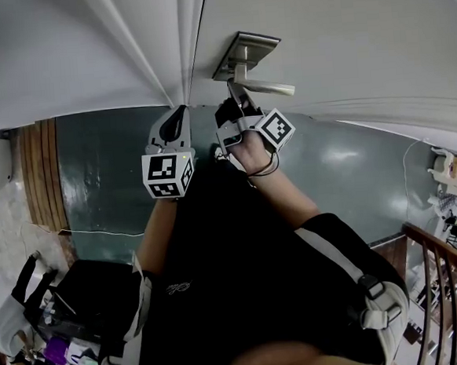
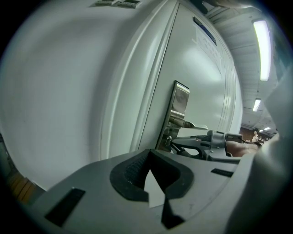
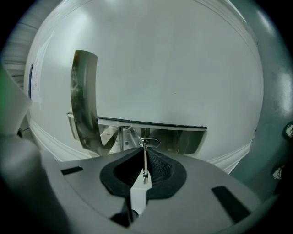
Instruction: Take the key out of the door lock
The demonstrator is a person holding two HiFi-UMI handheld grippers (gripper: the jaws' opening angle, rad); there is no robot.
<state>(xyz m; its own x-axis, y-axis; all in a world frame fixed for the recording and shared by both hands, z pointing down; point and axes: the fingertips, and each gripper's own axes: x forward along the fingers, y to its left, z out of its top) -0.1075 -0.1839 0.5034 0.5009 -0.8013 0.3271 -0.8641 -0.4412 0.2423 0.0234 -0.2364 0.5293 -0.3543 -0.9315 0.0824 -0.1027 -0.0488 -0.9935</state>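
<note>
A metal lock plate [image 1: 243, 49] with a lever handle [image 1: 272, 86] sits on the white door [image 1: 342, 27]. My right gripper [image 1: 238, 100] reaches up to the lock just under the lever. In the right gripper view the thin key [image 3: 145, 161] stands edge-on between the dark pads [image 3: 158, 163], its tip in the keyhole [image 3: 149, 142] of the plate [image 3: 183, 137]. The right gripper [image 3: 144, 154] is shut on the key. My left gripper [image 1: 178, 117] hangs beside the door's edge, apart from the lock, shut [image 2: 149, 155] with nothing in it. It sees the right gripper's fingers [image 2: 192, 147] at the plate [image 2: 180, 98].
The door's frame [image 1: 173, 56] runs down to the left of the lock. Below lies a dark green floor [image 1: 102, 180]. A black bag [image 1: 88, 299] sits at the lower left and a wooden railing [image 1: 440, 267] at the lower right. The person's black shirt [image 1: 236, 279] fills the bottom middle.
</note>
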